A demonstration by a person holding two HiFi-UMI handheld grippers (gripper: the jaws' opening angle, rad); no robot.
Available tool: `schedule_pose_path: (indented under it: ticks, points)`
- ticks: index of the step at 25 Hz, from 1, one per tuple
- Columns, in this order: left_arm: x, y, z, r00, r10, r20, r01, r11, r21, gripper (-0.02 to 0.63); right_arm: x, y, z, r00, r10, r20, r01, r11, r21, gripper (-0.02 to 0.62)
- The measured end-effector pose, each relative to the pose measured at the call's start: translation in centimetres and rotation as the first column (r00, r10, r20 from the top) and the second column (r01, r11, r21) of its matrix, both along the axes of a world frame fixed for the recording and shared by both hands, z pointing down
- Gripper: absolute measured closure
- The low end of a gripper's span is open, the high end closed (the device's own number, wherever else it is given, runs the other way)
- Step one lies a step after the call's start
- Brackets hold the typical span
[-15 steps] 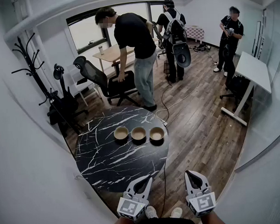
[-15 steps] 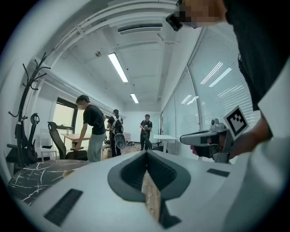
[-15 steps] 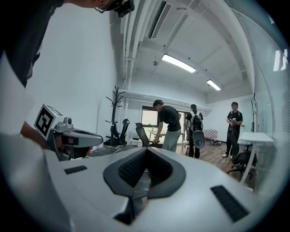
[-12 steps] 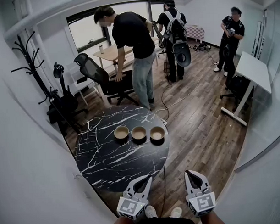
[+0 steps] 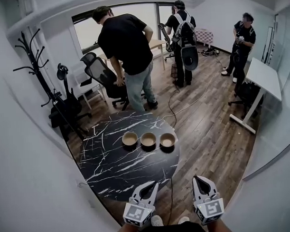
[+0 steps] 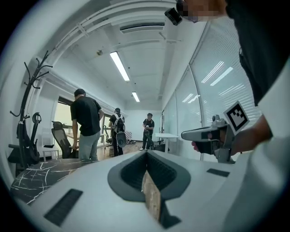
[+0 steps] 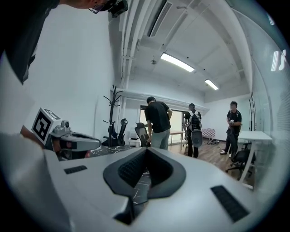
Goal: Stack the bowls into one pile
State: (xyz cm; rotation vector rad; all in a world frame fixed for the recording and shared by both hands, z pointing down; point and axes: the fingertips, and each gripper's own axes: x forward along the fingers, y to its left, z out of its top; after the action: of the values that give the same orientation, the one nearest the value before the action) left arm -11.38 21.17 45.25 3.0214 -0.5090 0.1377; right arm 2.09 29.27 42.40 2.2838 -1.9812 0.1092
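Three tan bowls stand in a row on the far side of the round black marble table [image 5: 113, 166]: the left bowl [image 5: 129, 138], the middle bowl [image 5: 148, 139] and the right bowl [image 5: 167, 140], each apart from the others. My left gripper [image 5: 151, 184] and right gripper [image 5: 200, 179] hang side by side off the table's near edge, well short of the bowls. Both are shut with nothing between the jaws. In the left gripper view the left gripper [image 6: 146, 152] shows closed jaws, and the right gripper [image 6: 209, 134] is seen beside it. The right gripper view shows the right gripper's [image 7: 146, 150] jaws closed too.
A person in a black shirt [image 5: 125, 40] stands just beyond the table beside an office chair [image 5: 101, 74]. A coat rack [image 5: 35, 69] stands at the left and a white desk [image 5: 263, 75] at the right. A cable [image 5: 171, 114] runs across the wooden floor. Two more people stand at the back.
The person in black has stepped closer to the table and turned away. The view has shifted a little, so table and bowls sit slightly lower right. Both grippers stay where they were.
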Motion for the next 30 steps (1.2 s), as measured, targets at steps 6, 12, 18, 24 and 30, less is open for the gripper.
schedule_pose_path:
  ticks: [6,12,18,24,30]
  points:
    - [-0.7,-1.5,0.1,1.000,0.007,0.011,-0.008,1.000,0.011,0.595,0.1,-1.3,0.5,1.000,0.014,-0.003,-0.014,1.000,-0.010,0.589]
    - [0.9,-3.8,0.8,0.999,0.025,0.039,-0.025,1.000,-0.010,0.595,0.9,-4.3,-0.1,1.000,0.007,0.020,-0.006,0.999,-0.047,0.589]
    - [4.2,-8.1,0.9,0.998,-0.012,0.065,0.013,1.000,-0.008,0.595,4.1,-8.9,0.5,0.999,-0.038,0.027,0.039,0.998,-0.041,0.589]
    - [8.6,-12.7,2.0,0.993,-0.058,0.102,0.062,0.997,-0.036,0.595,9.1,-13.4,1.9,0.995,-0.097,0.035,0.098,0.994,-0.039,0.589]
    - [12.9,-15.9,2.5,0.990,-0.077,0.116,0.081,0.996,-0.031,0.595,13.4,-16.7,4.1,0.990,-0.135,0.051,0.138,0.988,-0.067,0.589]
